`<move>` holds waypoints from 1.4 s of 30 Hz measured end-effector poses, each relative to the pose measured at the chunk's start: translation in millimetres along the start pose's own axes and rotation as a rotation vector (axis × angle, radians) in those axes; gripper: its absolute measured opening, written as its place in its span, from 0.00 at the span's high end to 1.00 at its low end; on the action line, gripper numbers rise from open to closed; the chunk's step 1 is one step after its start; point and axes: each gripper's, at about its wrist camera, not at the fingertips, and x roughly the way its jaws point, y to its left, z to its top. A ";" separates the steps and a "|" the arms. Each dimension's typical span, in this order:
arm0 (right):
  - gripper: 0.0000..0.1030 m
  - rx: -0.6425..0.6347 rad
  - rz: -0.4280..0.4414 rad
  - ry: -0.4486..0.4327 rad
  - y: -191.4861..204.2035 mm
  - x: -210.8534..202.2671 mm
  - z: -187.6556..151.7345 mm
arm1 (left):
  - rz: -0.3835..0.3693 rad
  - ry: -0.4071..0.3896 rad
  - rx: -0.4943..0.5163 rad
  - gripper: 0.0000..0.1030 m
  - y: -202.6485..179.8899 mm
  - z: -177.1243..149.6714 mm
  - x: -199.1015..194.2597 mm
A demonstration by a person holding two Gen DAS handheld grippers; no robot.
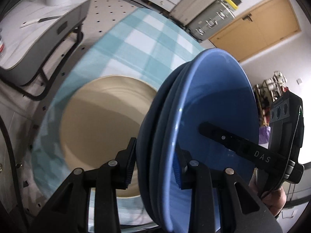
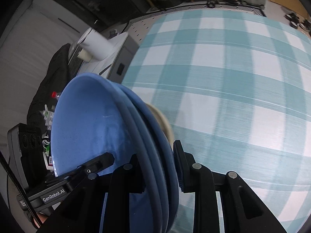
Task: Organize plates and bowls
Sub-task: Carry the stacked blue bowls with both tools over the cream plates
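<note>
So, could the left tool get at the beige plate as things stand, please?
Probably not: the left tool is clamped on the blue plates, which also hang partly over the beige plate.

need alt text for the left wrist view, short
The left gripper is shut on the rim of a stack of blue plates, held on edge above a beige plate lying on a teal checked tablecloth. The right gripper reaches onto the stack's top face from the far side.
</note>
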 end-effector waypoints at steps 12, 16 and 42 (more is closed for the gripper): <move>0.77 -0.035 -0.008 0.069 36.1 55.7 3.3 | 0.025 0.014 -0.075 0.69 48.6 -3.8 7.0; 0.77 -0.032 -0.014 0.087 37.3 68.2 4.3 | 0.037 0.015 -0.076 0.69 54.1 -5.1 9.9; 0.77 -0.041 -0.031 0.094 36.7 90.7 3.3 | 0.099 -0.041 -0.023 0.62 56.9 -2.1 14.9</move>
